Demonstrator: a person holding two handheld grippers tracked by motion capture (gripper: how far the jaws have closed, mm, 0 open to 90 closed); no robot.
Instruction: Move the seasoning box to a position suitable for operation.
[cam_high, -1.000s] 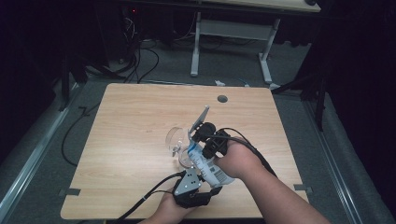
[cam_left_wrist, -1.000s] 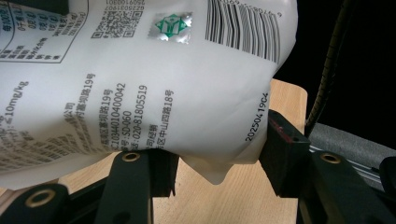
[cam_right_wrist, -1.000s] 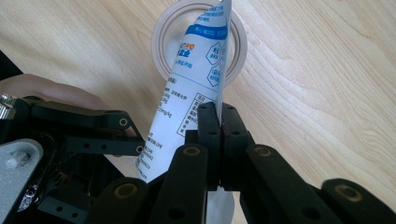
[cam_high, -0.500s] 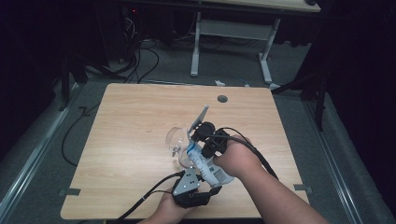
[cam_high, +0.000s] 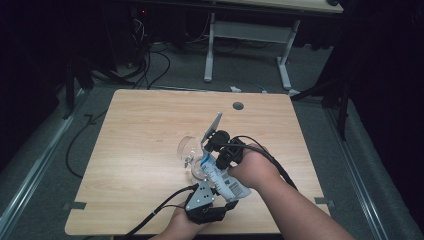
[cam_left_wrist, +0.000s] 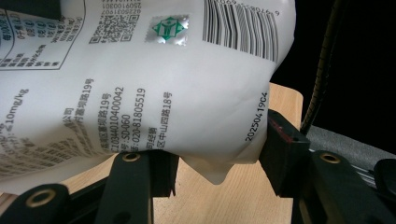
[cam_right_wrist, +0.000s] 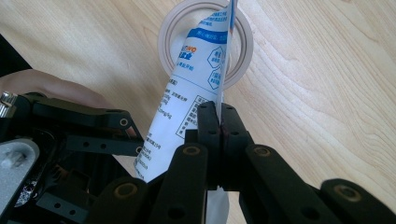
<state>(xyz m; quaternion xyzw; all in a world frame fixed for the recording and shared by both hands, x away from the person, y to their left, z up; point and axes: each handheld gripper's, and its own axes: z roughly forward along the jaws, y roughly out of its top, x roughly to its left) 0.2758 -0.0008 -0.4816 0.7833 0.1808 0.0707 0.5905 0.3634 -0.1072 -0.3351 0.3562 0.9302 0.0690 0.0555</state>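
The right gripper (cam_right_wrist: 218, 116) has its two black jaws pressed together on the side edge of a white plastic pouch printed with blue and black text (cam_right_wrist: 187, 93), and the left gripper (cam_left_wrist: 217, 158) clamps the same pouch's lower end (cam_left_wrist: 154, 93) between its jaws. The pouch slants up from the left gripper (cam_high: 206, 202), its top end leaning over a clear round glass (cam_high: 189, 150) whose rim (cam_right_wrist: 163, 42) rings the pouch tip. The glass stands on the light wooden table (cam_high: 140, 130), near its middle, with both hands just on the person's side of the glass.
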